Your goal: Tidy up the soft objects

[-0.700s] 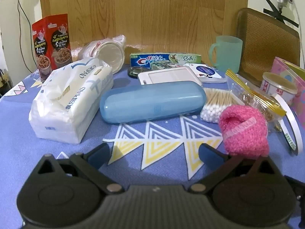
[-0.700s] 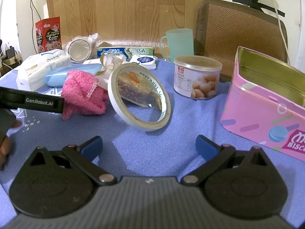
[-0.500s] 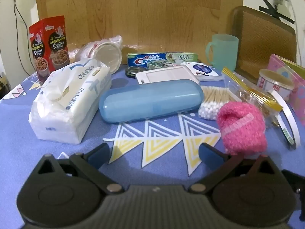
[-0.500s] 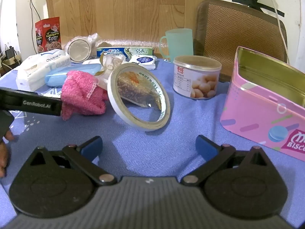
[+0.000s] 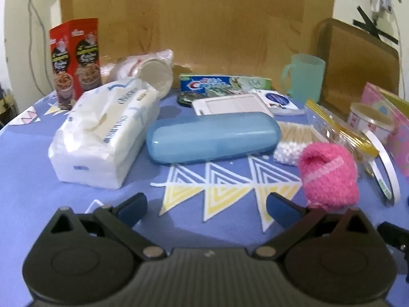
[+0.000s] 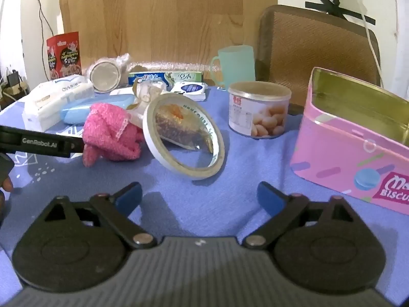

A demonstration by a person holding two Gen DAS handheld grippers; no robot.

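Left wrist view: pink knitted sock (image 5: 328,176) beside blue case (image 5: 212,136).

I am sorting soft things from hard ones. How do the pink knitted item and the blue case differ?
The pink knit looks fuzzy and woolly; the blue case is smooth and glossy. The knit is a bunched, rounded lump; the case is long, with rounded ends, lying flat. The knit is opaque bright pink; the case is pale, slightly see-through blue. Both rest on the blue cloth, neither between any fingers.
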